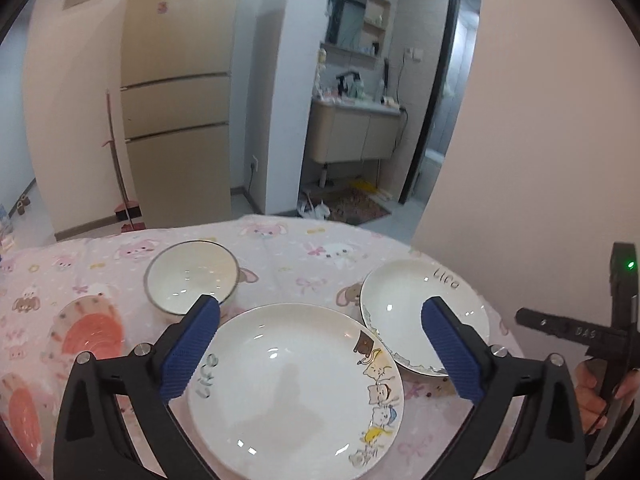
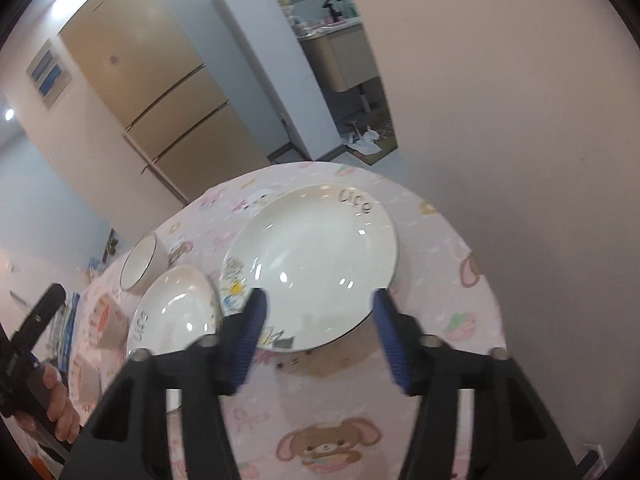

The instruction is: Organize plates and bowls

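Where pink cartoon tablecloth (image 1: 304,264) ends, beige fridge (image 1: 176,96) stands.

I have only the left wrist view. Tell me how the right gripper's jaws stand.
Observer: The right gripper is open, with nothing clamped.
Operator: Name what it faces.
Observer: The lettered plate; its near rim shows between the fingertips.
Operator: Report what lies nearer than that plate.
Observer: Only a bear print on the tablecloth, no dish.
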A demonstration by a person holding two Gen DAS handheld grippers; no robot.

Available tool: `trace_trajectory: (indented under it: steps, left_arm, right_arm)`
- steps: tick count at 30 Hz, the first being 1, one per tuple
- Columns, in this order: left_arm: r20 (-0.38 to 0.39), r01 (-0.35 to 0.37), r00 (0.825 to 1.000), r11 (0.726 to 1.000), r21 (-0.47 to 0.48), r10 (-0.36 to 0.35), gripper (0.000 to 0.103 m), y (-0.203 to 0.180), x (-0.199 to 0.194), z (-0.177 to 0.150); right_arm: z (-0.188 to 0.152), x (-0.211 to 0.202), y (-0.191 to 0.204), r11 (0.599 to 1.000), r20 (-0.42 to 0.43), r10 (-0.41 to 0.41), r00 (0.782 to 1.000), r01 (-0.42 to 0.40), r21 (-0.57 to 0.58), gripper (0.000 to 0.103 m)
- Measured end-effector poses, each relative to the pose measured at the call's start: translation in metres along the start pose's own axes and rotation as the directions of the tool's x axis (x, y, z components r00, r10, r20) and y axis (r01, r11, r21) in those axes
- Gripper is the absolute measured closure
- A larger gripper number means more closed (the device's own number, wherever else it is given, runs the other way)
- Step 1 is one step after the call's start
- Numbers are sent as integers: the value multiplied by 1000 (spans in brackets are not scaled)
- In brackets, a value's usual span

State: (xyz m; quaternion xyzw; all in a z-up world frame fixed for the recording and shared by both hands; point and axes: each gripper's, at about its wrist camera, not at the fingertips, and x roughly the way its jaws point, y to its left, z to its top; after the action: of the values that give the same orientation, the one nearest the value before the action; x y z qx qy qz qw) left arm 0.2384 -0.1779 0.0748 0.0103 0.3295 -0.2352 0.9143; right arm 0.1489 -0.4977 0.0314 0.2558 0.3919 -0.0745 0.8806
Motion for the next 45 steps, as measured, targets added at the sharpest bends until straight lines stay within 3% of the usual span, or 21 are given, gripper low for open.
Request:
trace_trajectory:
  steps: [4,9,11,12,14,18,22,32,34,36,38,40,43,45]
  left_arm:
    - [-85,0,996,999,48,4,3,-20,48,7]
    - [-193,-33,981,999,12,35,26,-23,106,14]
    - [-225,-32,974,999,-15,27,32,-21,122,18]
    - [-243,-14,970,1000,-24,8,32,-20,128,19]
    - [-288,30,957,999,-43,-41,37,-20,142,20]
    - [-380,46,921,993,-109,-84,51,-18,172,17]
    - [-450,116,873,977,-179,-186,67,-17,196,7]
    - [-488,122,860,989,-90,-150,70,-34,209,9]
    - [-518,183,837,982,-43,-178,70,-43,217,10]
    - [-582,200,791,979,-46,-189,70,-48,229,6]
    - [-565,203,805,979,-23,-180,80,-52,228,7]
    - [-553,188,818,982,-3,-158,82,-53,226,8]
    - [-549,190,815,981,-50,-186,88,-46,218,9]
    - [-538,192,822,980,-46,-186,90,-45,210,10]
  right_arm:
    - [14,21,-23,999,-26,-33,999,33,10,43]
    - [26,53,-44,998,-73,-26,997,31,55,43]
    - [30,66,-49,998,-103,-23,994,29,55,58]
    - [32,75,-52,999,-126,-16,992,23,49,60]
    - [31,85,-54,998,-146,13,989,-4,58,62]
    - [34,100,-60,996,-181,51,982,-37,82,68]
    - [33,106,-60,996,-207,39,978,-22,81,85]
    - [31,120,-61,993,-241,72,968,-48,104,86]
    - [31,123,-62,993,-243,79,967,-54,109,86]
    - [32,123,-62,993,-249,74,966,-49,104,86]
    - [32,124,-62,993,-249,71,966,-46,106,87]
    - [31,123,-63,993,-242,76,967,-52,106,88]
    - [30,122,-64,991,-245,82,966,-54,120,88]
    - [30,123,-65,991,-250,81,965,-50,126,88]
